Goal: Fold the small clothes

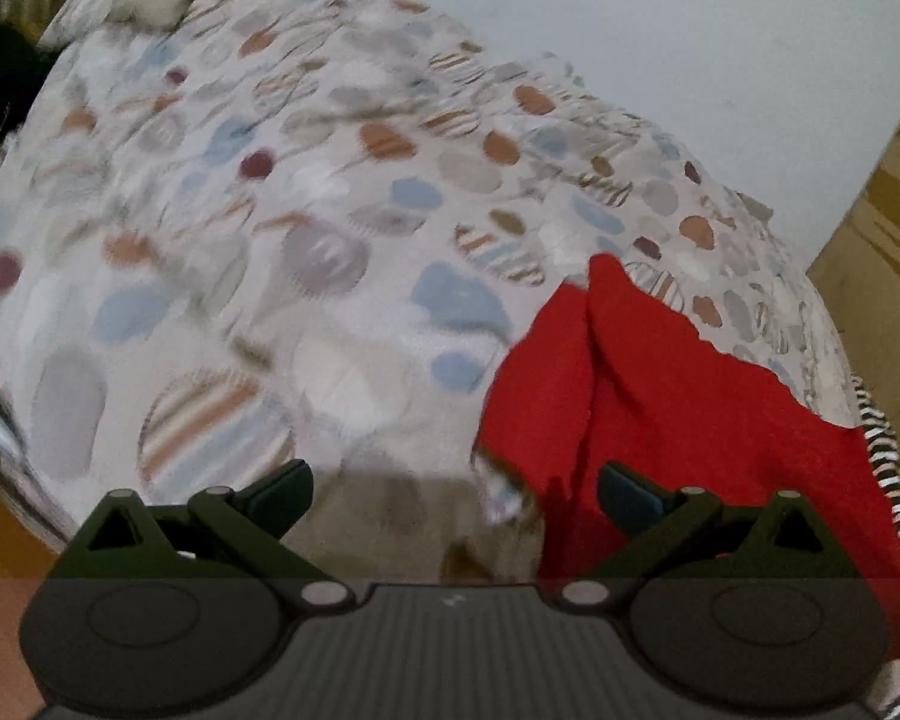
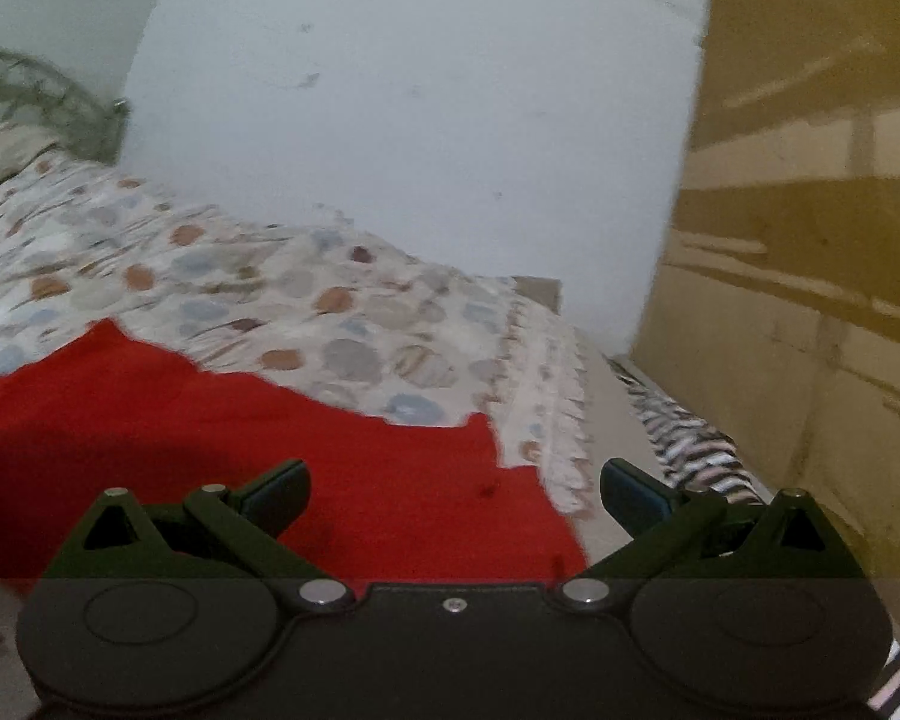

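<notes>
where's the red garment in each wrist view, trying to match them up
Left wrist: the red garment fills the lower right, reaching past the right finger of the open left gripper.
Right wrist: it spreads across the lower left and centre, under the open right gripper.
Shared landmark: the spotted bedspread it lies on.

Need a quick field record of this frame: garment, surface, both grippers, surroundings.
garment: red cloth, partly folded, one ridge showing, lying on the bed near its edge
surface: bedspread with a blotch pattern
left gripper: open, empty, over the bedspread beside the cloth's edge
right gripper: open, empty, above the cloth's corner
under the edge: striped fabric
surroundings: pale wall; brown wardrobe at right
blur: both views motion-blurred
</notes>
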{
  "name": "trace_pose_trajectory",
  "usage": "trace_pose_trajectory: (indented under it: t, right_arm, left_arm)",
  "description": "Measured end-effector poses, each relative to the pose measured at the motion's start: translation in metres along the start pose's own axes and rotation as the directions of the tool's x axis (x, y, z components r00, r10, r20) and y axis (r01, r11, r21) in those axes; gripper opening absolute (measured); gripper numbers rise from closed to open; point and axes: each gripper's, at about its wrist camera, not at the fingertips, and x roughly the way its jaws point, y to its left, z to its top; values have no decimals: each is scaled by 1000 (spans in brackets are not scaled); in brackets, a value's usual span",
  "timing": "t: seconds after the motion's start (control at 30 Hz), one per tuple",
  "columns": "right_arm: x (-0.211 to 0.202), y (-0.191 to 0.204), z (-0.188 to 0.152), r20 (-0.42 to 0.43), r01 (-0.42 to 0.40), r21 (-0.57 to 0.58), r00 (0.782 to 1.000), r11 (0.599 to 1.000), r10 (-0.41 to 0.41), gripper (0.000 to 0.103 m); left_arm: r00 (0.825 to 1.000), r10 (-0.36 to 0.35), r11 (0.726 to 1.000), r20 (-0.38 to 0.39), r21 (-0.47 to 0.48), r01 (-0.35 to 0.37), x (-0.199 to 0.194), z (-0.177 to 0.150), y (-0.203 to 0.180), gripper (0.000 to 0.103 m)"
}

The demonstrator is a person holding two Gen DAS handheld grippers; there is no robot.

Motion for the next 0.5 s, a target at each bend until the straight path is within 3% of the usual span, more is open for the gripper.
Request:
trace_pose_trajectory:
  t: [0.17, 0.3, 0.4, 0.5]
  right_arm:
    - [-7, 28, -1, -8, -67, -68, 998, 995, 67, 103]
    - [-6, 41, -9, -38, -88, -141, 996, 986, 84, 103]
    - [6, 45, -17, -96, -95, -183, 992, 979, 79, 103]
    - [10, 43, -22, -106, -107, -148, 990, 983, 92, 103]
  left_arm:
    - [999, -29, 999, -27, -44, 28, -15, -22, 9, 103]
    - [993, -108, 991, -50, -90, 103, -18, -33, 12, 102]
    - [993, -98, 991, -70, -99, 91, -14, -41, 8, 103]
    - [991, -104, 990, -81, -106, 96, -13, -47, 3, 103]
